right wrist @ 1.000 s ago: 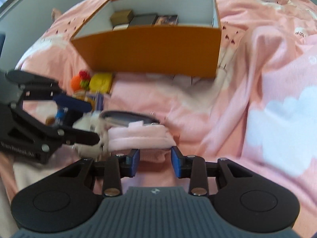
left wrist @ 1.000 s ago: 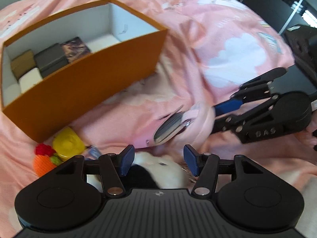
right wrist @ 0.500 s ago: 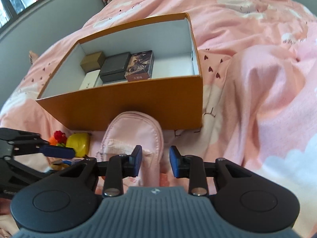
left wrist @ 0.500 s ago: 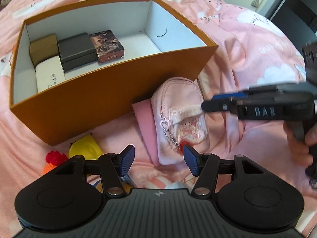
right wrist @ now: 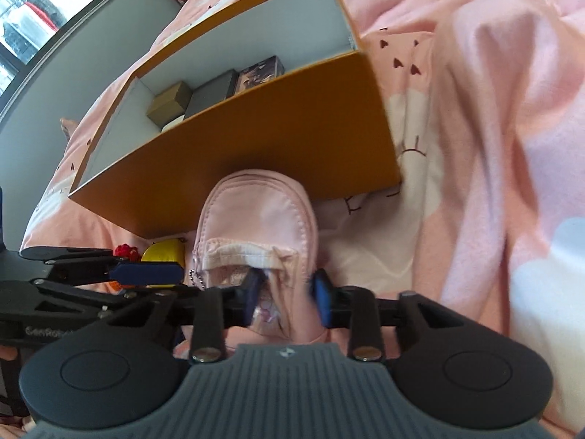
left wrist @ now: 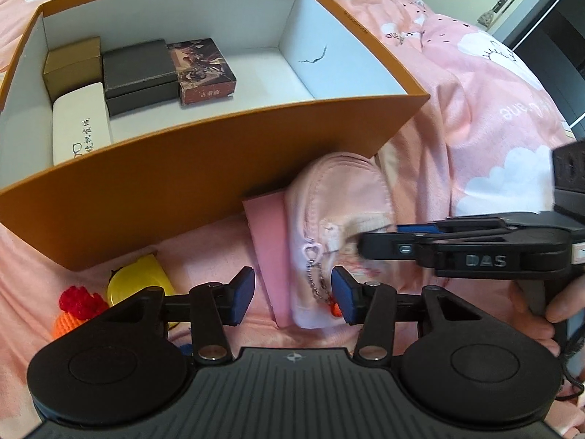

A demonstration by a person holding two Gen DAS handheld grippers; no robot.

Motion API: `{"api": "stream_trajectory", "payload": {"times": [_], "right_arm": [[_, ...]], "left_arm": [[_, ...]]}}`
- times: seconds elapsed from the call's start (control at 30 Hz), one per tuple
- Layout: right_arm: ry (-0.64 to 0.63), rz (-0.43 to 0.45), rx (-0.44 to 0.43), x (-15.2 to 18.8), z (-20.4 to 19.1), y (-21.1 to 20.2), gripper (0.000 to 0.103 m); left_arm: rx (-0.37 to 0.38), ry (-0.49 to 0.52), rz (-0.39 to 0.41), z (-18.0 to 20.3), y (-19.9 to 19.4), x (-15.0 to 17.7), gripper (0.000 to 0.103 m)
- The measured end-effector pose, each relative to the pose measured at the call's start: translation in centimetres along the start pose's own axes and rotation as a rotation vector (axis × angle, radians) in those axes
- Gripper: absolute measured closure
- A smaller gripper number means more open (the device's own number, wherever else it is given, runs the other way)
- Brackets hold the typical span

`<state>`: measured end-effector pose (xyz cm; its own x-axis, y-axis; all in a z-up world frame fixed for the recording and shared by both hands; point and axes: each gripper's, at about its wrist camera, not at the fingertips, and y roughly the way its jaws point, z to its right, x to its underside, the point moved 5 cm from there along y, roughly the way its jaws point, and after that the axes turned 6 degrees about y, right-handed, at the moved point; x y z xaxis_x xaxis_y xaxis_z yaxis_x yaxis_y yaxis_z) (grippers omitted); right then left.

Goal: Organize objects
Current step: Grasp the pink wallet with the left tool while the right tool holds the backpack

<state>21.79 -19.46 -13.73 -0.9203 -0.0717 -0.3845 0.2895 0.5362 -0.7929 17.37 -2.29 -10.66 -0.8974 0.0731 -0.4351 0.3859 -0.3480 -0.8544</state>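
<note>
A pink pouch (left wrist: 340, 197) with a small chain lies on the bedspread against the front wall of an orange box (left wrist: 204, 168), on top of a flat pink card (left wrist: 268, 241). My right gripper (right wrist: 287, 294) is closing; its pads pinch the pouch's near right side at the pocket. My left gripper (left wrist: 292, 294) hovers over the pouch's near end. Its jaws are closing too, with the chain and the pouch's edge between the pads but untouched. The box holds several small boxes (left wrist: 139, 73) along its left side.
A yellow round thing (left wrist: 135, 285) and a red-and-orange crochet toy (left wrist: 76, 307) lie left of the pouch, in front of the box. The rumpled pink bedspread (right wrist: 493, 146) rises in folds on the right. A hand (left wrist: 541, 307) holds the right gripper's handle.
Both grippers have sunk toward the pouch. The right gripper's fingers have come down onto the pouch's pocket and narrowed. The left jaws have narrowed a little.
</note>
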Motion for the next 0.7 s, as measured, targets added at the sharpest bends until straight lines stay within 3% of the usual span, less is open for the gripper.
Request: {"api": "stream_trajectory", "payload": {"times": [0.13,0.23,0.43,0.5,0.6,0.7], "right_arm": [[-0.030,0.049,0.109,-0.4,0.9,-2.1,0.077],[-0.046,0.072,0.185,-0.6,2.1,-3.0,0.077],[0.011,0.060,0.176,-0.4,4.1,-2.0,0.077],[0.022,0.061,0.167,-0.6,4.5,-1.8,0.071],[0.047,0.063,0.132,-0.6,5.2,-1.5,0.063],[0.068,0.058,0.107,-0.6,5.4,-0.8,0.061]], "left_arm": [[-0.007,-0.023,-0.017,-0.2,0.9,-0.4,0.036],[-0.010,-0.045,-0.036,-0.3,2.1,-0.7,0.035],[-0.016,-0.082,-0.067,-0.4,4.5,-1.0,0.036],[-0.015,-0.096,-0.069,-0.5,5.1,-0.8,0.036],[0.015,-0.124,-0.062,-0.5,5.7,-0.8,0.045],[-0.008,-0.104,-0.044,0.0,5.5,-0.7,0.055]]}}
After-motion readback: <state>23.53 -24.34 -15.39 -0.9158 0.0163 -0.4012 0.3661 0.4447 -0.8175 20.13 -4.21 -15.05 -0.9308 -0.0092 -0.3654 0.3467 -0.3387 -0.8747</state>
